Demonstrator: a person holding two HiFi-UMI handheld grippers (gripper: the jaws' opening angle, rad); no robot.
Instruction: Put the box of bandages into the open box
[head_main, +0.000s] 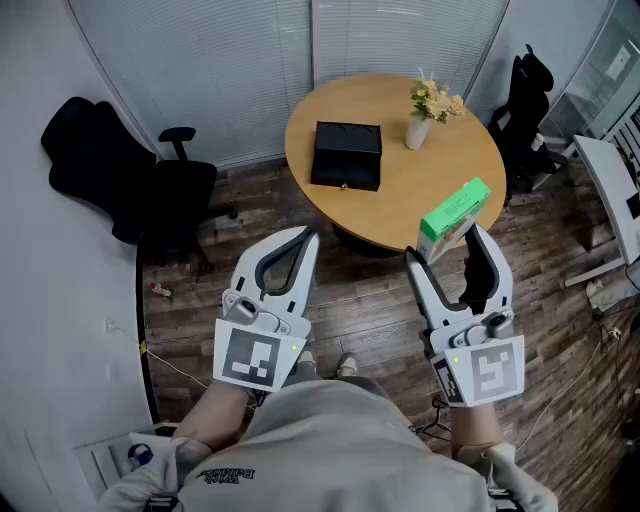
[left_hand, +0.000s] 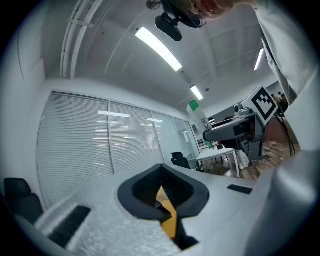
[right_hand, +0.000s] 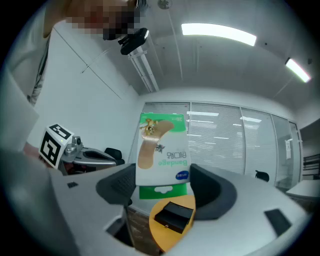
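The green and white box of bandages stands upright between the jaws of my right gripper, which is shut on it, held in the air short of the table's near edge. The open black box sits on the round wooden table, ahead of both grippers and to the left of the bandage box. My left gripper hangs beside the right one, jaws together with nothing in them, over the wooden floor.
A white vase of flowers stands on the table to the right of the black box. A black office chair stands at the left, another behind the table at the right. A white desk runs along the far right.
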